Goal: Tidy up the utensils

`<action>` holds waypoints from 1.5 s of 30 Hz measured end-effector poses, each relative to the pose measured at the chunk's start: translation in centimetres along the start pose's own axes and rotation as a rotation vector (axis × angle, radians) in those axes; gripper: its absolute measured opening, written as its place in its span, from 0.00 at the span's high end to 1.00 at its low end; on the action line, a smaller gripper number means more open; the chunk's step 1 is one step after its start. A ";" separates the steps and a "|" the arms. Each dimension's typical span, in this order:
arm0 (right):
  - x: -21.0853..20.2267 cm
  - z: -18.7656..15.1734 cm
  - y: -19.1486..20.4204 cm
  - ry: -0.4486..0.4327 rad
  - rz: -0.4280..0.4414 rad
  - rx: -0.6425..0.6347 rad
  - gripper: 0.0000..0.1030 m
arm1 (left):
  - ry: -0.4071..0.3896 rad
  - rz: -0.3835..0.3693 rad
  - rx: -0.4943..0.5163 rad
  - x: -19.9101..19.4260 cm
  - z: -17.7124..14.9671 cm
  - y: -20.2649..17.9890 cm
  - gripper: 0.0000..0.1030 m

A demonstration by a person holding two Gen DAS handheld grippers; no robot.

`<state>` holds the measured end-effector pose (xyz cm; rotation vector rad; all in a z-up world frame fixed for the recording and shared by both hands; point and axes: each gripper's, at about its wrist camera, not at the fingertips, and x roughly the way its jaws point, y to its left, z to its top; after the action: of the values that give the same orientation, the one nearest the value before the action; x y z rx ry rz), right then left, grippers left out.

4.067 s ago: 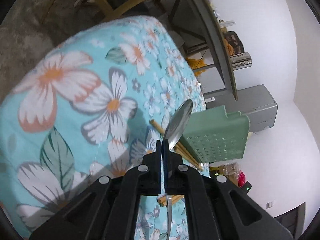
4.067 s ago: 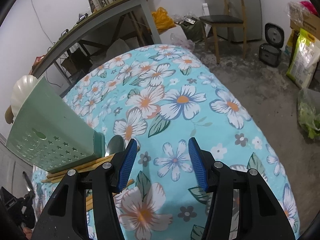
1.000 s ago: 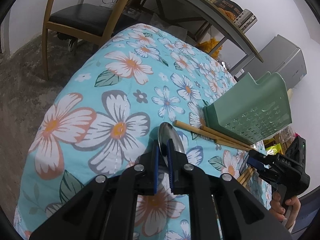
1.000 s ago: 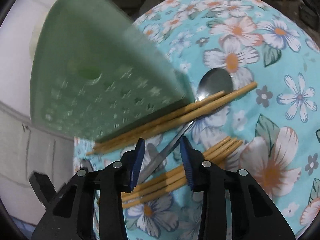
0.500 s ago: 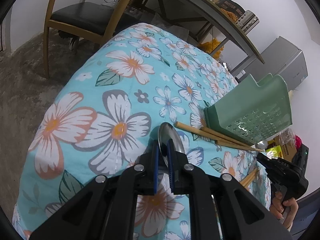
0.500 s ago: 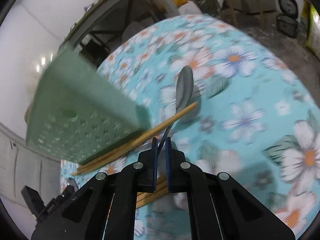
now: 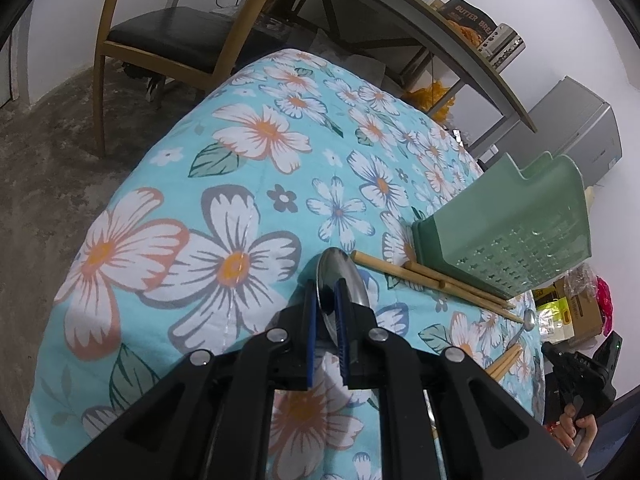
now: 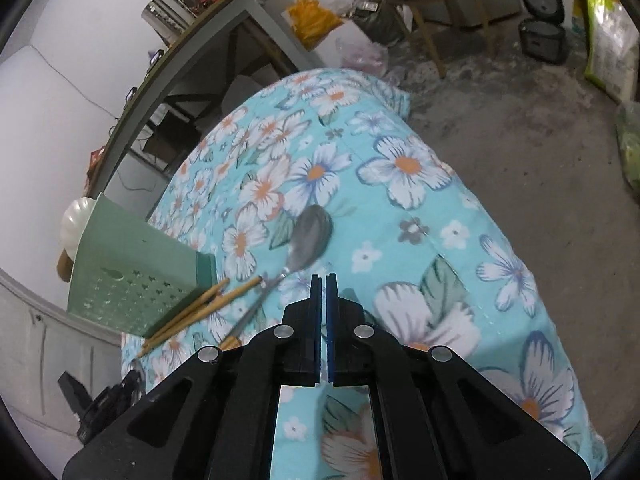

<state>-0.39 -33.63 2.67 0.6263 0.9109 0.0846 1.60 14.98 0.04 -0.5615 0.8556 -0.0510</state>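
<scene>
While clamped, spoon fills left claw

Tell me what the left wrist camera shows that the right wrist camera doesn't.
Only the left wrist view: the left gripper shut on a spoon, and a hand at the lower right edge.

Only the right wrist view: the right gripper shut with nothing between its pads, and a black cooker on the floor.

Both: the floral cloth, the green utensil holder, the chopsticks at its base, and a second spoon lying loose beside them.
</scene>
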 end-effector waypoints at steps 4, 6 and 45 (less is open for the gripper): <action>1.1 0.8 -0.1 -0.010 0.013 -0.012 0.90 | -0.002 0.007 0.004 0.0 0.0 0.0 0.90; 2.3 1.3 0.5 -0.023 -0.026 -0.039 0.88 | -0.001 0.003 -0.002 0.0 0.0 0.0 0.90; -7.8 2.9 -2.7 -0.261 0.585 0.057 0.95 | -0.003 -0.002 -0.008 -0.2 -0.1 0.3 0.90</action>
<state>-3.58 -39.73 8.04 0.9197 0.4582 0.4912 1.32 15.23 -0.01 -0.5700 0.8529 -0.0482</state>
